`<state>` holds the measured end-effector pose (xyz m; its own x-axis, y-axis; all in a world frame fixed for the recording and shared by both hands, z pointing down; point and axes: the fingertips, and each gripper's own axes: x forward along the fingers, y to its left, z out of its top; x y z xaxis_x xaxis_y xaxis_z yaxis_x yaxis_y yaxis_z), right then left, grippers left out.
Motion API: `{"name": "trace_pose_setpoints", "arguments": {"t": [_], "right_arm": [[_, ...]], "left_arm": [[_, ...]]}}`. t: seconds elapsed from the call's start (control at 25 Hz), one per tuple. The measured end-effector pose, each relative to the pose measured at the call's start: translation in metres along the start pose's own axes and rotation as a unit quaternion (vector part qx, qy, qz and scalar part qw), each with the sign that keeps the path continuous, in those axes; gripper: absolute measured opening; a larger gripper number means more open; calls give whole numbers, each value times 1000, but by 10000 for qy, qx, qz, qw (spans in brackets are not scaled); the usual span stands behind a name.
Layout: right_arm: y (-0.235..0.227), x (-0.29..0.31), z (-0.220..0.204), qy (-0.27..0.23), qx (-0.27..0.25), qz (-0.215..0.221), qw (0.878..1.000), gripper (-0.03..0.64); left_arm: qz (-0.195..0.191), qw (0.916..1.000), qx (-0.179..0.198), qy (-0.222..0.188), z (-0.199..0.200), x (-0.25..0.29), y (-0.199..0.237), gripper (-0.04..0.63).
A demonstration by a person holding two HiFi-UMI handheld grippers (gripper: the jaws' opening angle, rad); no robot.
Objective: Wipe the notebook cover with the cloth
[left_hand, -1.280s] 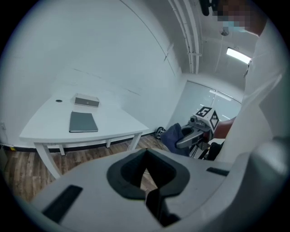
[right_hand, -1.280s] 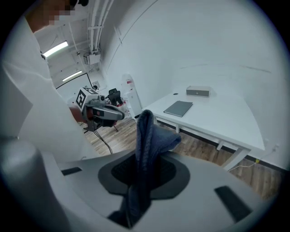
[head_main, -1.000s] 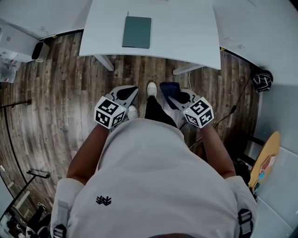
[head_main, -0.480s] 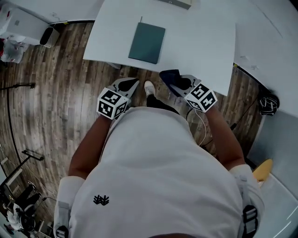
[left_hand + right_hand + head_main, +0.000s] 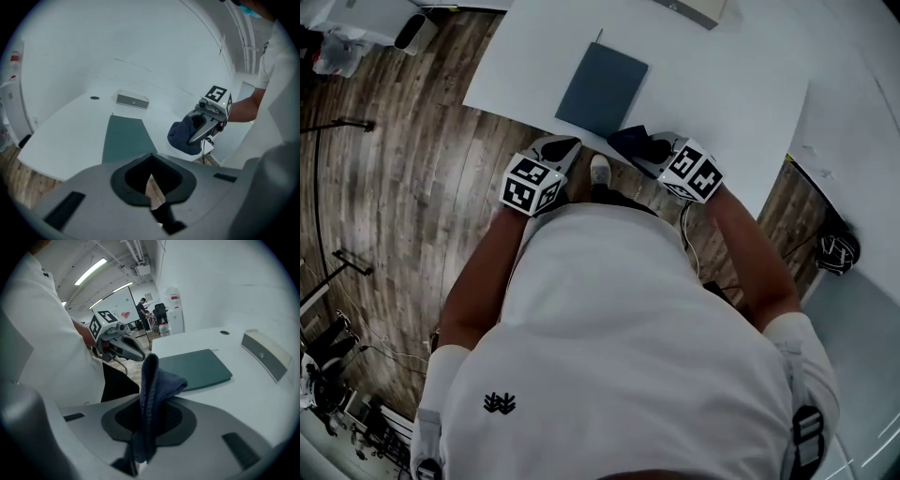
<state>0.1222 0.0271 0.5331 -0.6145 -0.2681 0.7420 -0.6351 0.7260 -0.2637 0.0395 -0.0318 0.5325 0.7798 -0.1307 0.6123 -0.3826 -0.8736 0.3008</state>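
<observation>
A dark green notebook [image 5: 602, 89] lies closed on the white table [image 5: 722, 84], near its front edge. My right gripper [image 5: 649, 150] is shut on a dark blue cloth [image 5: 630, 142], which hangs over the table's edge just right of the notebook's near corner. In the right gripper view the cloth [image 5: 157, 380] sticks up from between the jaws, with the notebook [image 5: 194, 367] beyond it. My left gripper [image 5: 557, 150] is shut with nothing in it, just short of the table edge, below the notebook's left corner. The left gripper view shows the notebook [image 5: 125, 140] ahead and the right gripper [image 5: 206, 125] with the cloth [image 5: 185, 138].
A flat grey box [image 5: 694, 9] sits at the table's far side, behind the notebook. Wood floor [image 5: 403, 169] lies to the left. A white bin [image 5: 417, 30] stands by the table's left corner, and a cable runs along the floor at the right.
The person has stepped up to the table. Both grippers have moved forward, and the cloth now reaches over the table's front edge beside the notebook.
</observation>
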Motion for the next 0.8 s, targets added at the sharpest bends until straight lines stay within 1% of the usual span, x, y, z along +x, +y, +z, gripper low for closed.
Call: {"name": "trace_pose_setpoints", "arguments": {"t": [0.16,0.28,0.4,0.6,0.72,0.8], "right_arm": [[-7,18,1,219,-143,338,9991,61],[-14,33,6,390,-233,478,9978,61],[-21,46,9,596,-307,560,9962,61],[-26,61,9,872,-483,661,9928,61],[-28,68,6,970,-493,665,9918,61],[-32,69,3,1016,-475,680,9914,61]], "left_arm": [[91,9998,-44,183,-6,19,10,5],[97,9995,-110,272,-12,31,20,5],[130,9992,-186,331,-18,42,27,5],[163,9992,-95,350,-25,58,35,5],[136,9989,-4,445,-33,62,35,5],[157,9987,-29,484,-36,64,34,5]]}}
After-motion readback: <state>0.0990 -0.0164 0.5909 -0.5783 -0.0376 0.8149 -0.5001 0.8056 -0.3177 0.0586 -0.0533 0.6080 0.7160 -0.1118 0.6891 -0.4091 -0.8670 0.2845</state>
